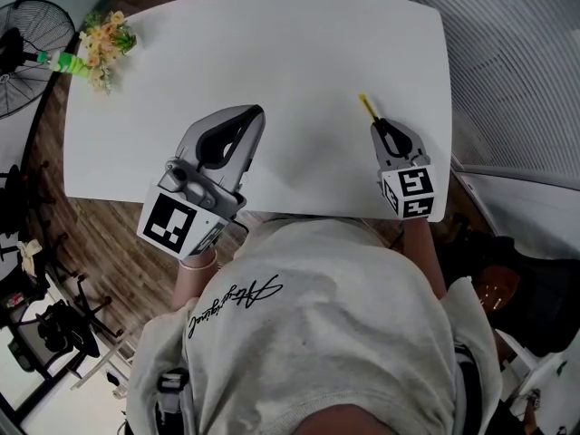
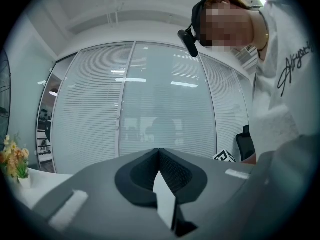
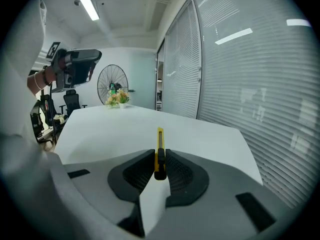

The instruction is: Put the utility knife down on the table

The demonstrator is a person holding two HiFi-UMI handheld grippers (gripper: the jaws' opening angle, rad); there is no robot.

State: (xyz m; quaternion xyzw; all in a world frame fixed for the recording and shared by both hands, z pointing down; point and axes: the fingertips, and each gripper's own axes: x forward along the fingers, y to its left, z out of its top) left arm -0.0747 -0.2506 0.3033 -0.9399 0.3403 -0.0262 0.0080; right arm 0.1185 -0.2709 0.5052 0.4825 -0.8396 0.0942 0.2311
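Note:
A yellow utility knife [image 3: 159, 149] with a black slider sticks out forward from my right gripper [image 3: 159, 159], whose jaws are shut on its rear end. In the head view the knife [image 1: 367, 107] points away from me over the right part of the white table [image 1: 272, 53], just ahead of the right gripper [image 1: 388, 132]. I cannot tell whether the knife tip touches the table. My left gripper [image 1: 237, 127] hovers over the table's near left part, jaws shut with nothing between them; in the left gripper view its jaws [image 2: 159, 156] meet and point level toward window blinds.
A small pot of flowers [image 1: 101, 48] stands at the table's far left corner, with a floor fan [image 1: 27, 53] beyond it. The table's right edge lies close to the right gripper. Office chairs [image 3: 70, 104] stand off the table's left side.

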